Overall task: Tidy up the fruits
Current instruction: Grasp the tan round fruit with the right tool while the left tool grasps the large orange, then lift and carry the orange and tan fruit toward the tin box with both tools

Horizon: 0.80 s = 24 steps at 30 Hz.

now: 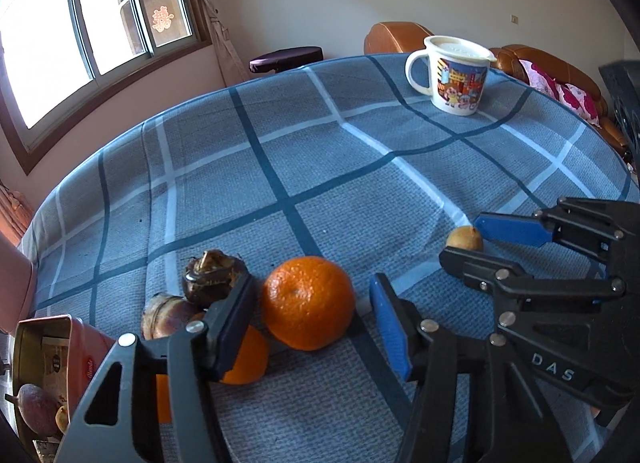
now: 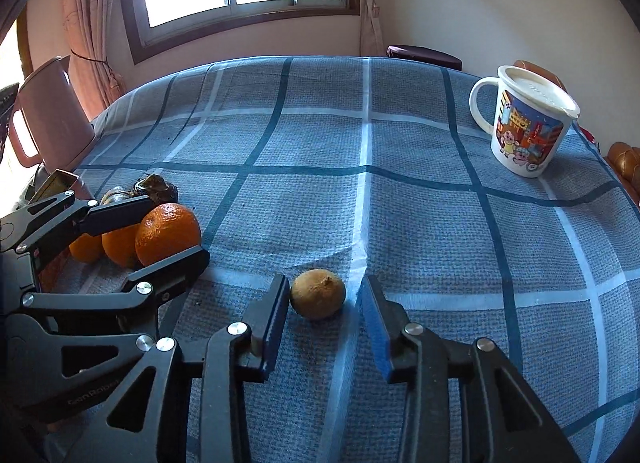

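Observation:
An orange (image 1: 308, 302) lies on the blue checked tablecloth between the open jaws of my left gripper (image 1: 310, 317), untouched. A second orange (image 1: 248, 359) sits behind the left finger, beside two dark brown fruits (image 1: 212, 275). In the right wrist view the oranges (image 2: 168, 233) sit at the left with my left gripper (image 2: 160, 231) around them. A small brown fruit (image 2: 318, 294) lies between the open jaws of my right gripper (image 2: 324, 303), not gripped. It also shows in the left wrist view (image 1: 464, 239) with my right gripper (image 1: 460, 239).
A red tin box (image 1: 52, 363) at the table's left edge holds a purple fruit (image 1: 36, 409). A lidded cartoon mug (image 2: 524, 123) stands at the far right. A pink kettle (image 2: 48, 115) stands at the far left. The tablecloth (image 2: 400, 203) has a raised fold.

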### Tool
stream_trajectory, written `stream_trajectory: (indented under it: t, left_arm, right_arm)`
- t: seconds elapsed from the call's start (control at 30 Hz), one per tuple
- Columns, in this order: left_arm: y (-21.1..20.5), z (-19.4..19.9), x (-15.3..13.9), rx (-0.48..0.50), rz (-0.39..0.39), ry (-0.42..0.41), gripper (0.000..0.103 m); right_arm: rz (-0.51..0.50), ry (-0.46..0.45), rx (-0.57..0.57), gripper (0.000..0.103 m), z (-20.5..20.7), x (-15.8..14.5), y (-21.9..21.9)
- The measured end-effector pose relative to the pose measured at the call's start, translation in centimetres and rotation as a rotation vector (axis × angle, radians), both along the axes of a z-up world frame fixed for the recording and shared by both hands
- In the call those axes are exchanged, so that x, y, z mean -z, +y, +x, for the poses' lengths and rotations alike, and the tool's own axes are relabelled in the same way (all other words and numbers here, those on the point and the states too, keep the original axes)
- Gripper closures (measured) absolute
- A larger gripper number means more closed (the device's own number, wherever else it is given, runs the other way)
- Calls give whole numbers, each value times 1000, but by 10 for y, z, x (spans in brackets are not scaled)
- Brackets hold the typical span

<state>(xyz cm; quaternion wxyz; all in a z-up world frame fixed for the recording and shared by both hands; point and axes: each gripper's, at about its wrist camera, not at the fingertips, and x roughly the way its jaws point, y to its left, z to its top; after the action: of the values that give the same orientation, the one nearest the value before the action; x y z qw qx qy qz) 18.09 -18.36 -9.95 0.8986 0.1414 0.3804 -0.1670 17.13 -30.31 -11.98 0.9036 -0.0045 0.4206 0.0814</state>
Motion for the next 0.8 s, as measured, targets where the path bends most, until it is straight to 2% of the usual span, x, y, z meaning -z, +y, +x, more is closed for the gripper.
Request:
stream_trajectory:
  t: [0.2,0.23,0.43,0.8]
  left_arm:
    - [-5,1,2,18,19,-9,46]
    - [-3,1,1,15,13,-9,54]
    - [4,2,-1,25,-43,5,55]
    - [2,-10,-10,41,-47,-69,55]
  right_arm:
    - [-7,10,-5,70,1,1,1]
    - [-10,7,-10,74,1,0,2]
    - [7,-21,-8,73,-4,-3,-1]
    - [27,-70,-10,73,-10,-11,-2]
